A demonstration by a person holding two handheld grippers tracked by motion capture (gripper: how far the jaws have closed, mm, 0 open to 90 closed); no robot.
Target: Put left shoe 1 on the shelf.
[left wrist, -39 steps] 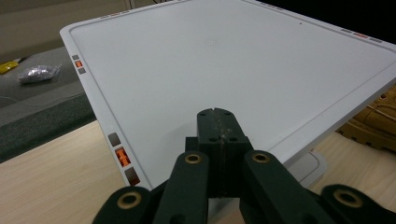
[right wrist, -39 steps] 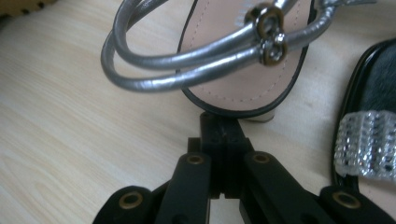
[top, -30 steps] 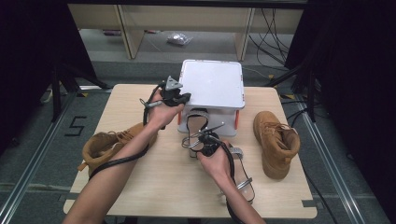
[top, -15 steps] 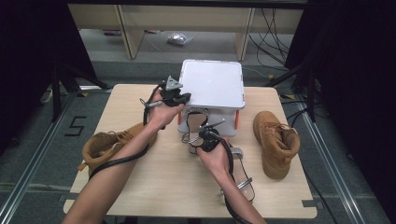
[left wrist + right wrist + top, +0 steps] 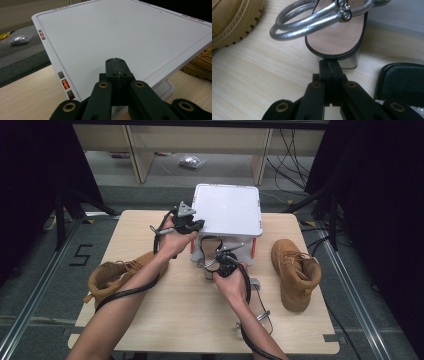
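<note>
A pale wooden counter with a fine straight grain is seen from above, and two forearms come in from the bottom edge. At the middle of the far side stands a white plastic box, square with rounded corners; its flat lid is smooth and matt, with small orange and grey latches set along the rim.

The left tool is held at the box's left edge, just over the lid, and its two black jaws are pressed together with nothing between them (the seam between the pads is plain in the left gripper view).

The right tool is held in front of the box, its jaws likewise closed on nothing. In the right gripper view its tips are seen just at the heel of a sandal, which lies on the counter in front of the box; whether they touch it cannot be made out for certain. The sandal has glossy silver tubular straps, a pinkish stitched insole edged in black and a mirrored block heel.

Two sandals are counted: the second lies nearer the person, beside the right forearm. Two tan suede boots with ridged soles are counted as well, one at the left and one at the right.
</note>
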